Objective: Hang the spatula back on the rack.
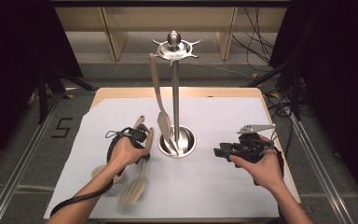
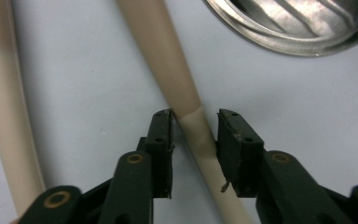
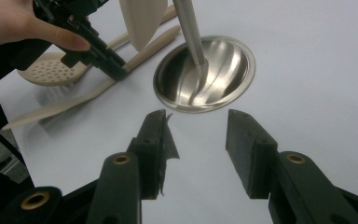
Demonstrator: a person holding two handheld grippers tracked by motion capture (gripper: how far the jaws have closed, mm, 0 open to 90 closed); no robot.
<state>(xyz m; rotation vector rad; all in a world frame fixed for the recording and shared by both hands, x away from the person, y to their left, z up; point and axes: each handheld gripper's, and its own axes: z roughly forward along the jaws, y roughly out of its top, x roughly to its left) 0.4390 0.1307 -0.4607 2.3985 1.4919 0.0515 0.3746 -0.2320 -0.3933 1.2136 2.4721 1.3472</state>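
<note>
Left claw straddles slotted turner handle, ungripped; right claw wide; three utensils, one stand.

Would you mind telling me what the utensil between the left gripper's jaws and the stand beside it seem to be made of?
Utensil handle: probably matte plastic or silicone; cream, smooth, no shine, with a seam between two tones. It could be pale wood.
Stand: polished metal, likely stainless steel; its dished base mirrors the pole and the light.

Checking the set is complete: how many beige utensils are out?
3: a spatula hanging from the stand, a slotted turner between the left gripper jaws, a skimmer lying beside it.
</note>
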